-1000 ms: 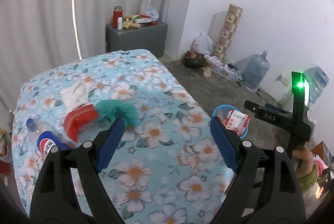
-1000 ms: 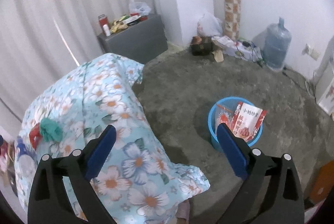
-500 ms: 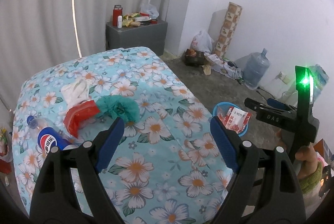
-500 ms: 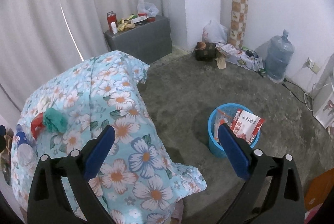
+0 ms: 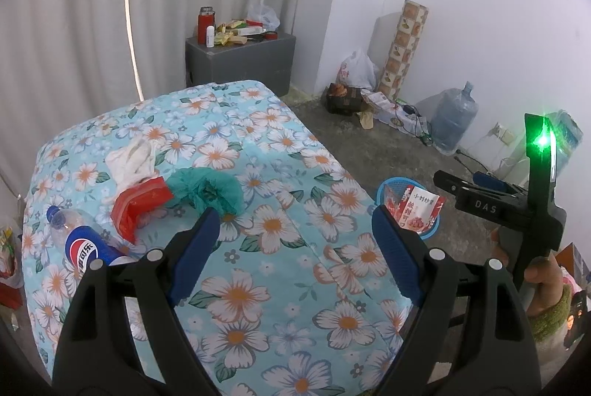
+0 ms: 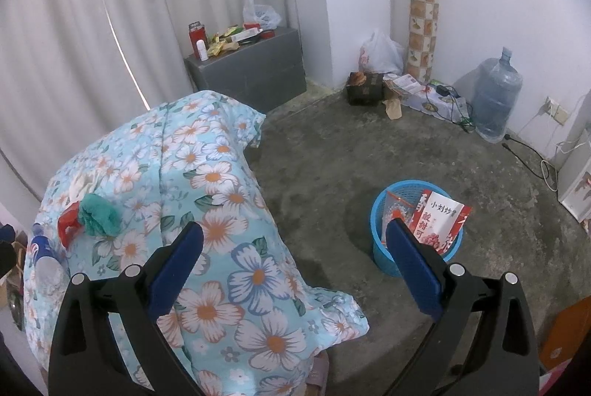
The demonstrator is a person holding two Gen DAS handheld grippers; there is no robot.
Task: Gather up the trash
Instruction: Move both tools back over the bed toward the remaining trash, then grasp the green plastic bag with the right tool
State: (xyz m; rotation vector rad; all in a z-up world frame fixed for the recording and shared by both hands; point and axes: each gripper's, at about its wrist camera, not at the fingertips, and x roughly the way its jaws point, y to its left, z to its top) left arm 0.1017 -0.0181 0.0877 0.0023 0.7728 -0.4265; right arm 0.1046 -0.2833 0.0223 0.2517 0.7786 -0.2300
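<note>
On the flowered cloth lie a crumpled green wrapper (image 5: pixel 207 189), a red wrapper (image 5: pixel 138 205), white crumpled tissue (image 5: pixel 131 156) and a Pepsi bottle (image 5: pixel 83 242). My left gripper (image 5: pixel 293 241) is open and empty above the cloth, near the green wrapper. A blue trash basket (image 6: pixel 413 229) stands on the floor with a red and white snack bag (image 6: pixel 441 220) in it. My right gripper (image 6: pixel 293 261) is open and empty, held above the floor between cloth and basket. The green wrapper (image 6: pixel 99 215) also shows in the right wrist view.
The table under the flowered cloth (image 5: pixel 258 144) drops off to the right onto a concrete floor (image 6: pixel 332 167). A grey cabinet (image 6: pixel 247 71) with clutter stands by the curtain. A water jug (image 6: pixel 496 93), bags and cables line the far wall.
Both grippers have pulled back and up, so the cloth and the basket look farther away. Both stay open and empty.
</note>
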